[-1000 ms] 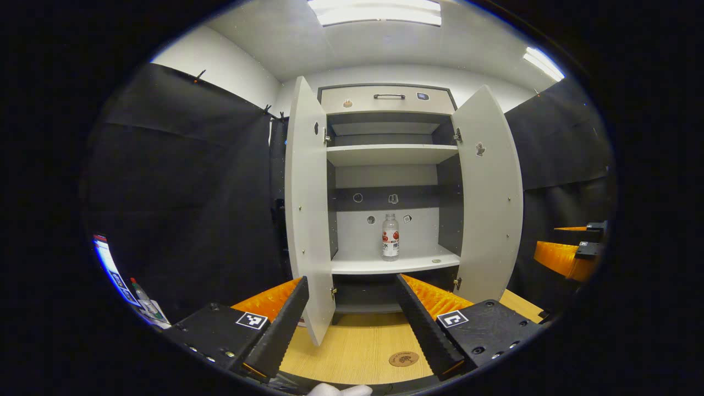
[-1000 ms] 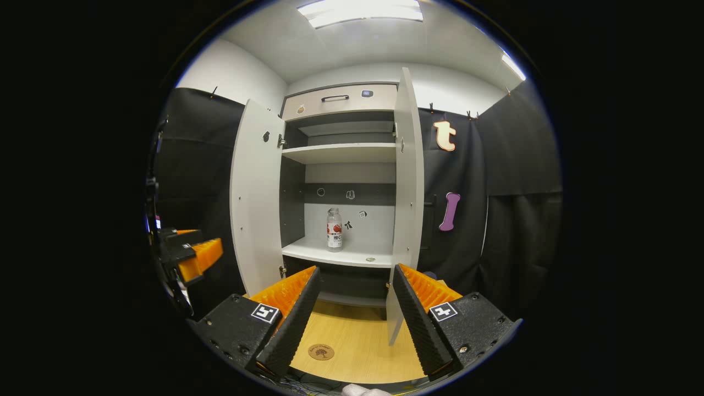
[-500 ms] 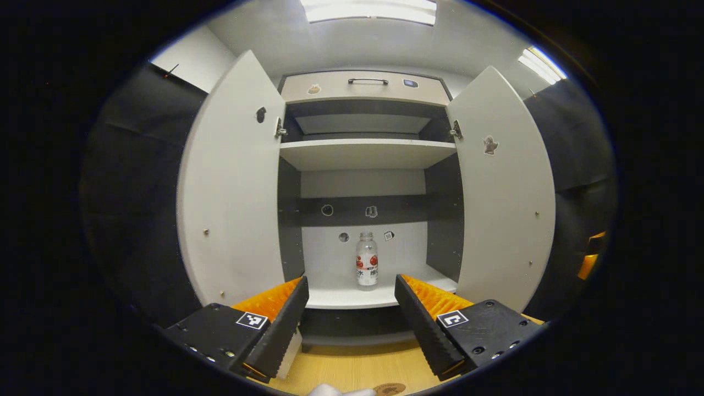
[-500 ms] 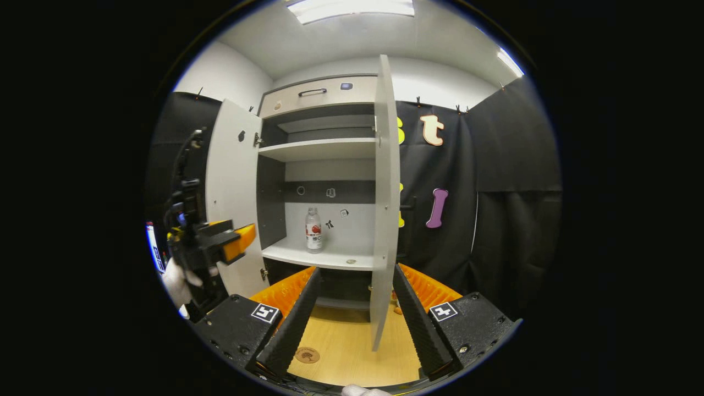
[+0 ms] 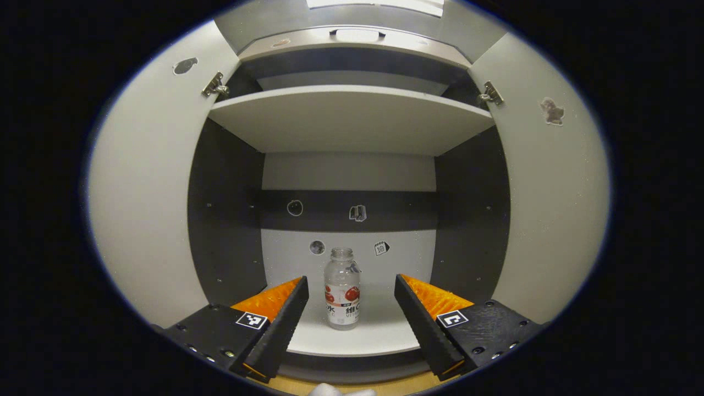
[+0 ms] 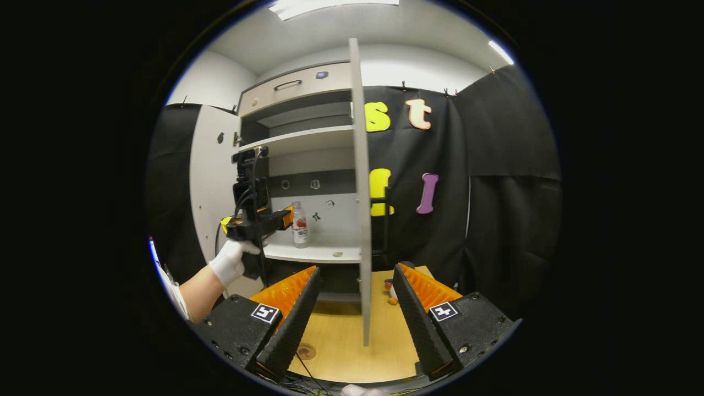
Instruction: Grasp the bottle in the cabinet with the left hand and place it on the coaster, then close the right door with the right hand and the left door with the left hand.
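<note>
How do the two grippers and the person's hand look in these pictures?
Each gripper, the left gripper and the right gripper, has two long wedge-shaped fingers with ridged faces on blocky bases carrying square black-and-white markers. In the right gripper view, black cables run along the left gripper, and the hand holding it wears a white glove.

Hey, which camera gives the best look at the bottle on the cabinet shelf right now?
The left gripper view: the bottle stands upright, large and unobstructed, between that gripper's open fingers. In the right gripper view the bottle is small and far off, with the left gripper reaching beside it.
</note>
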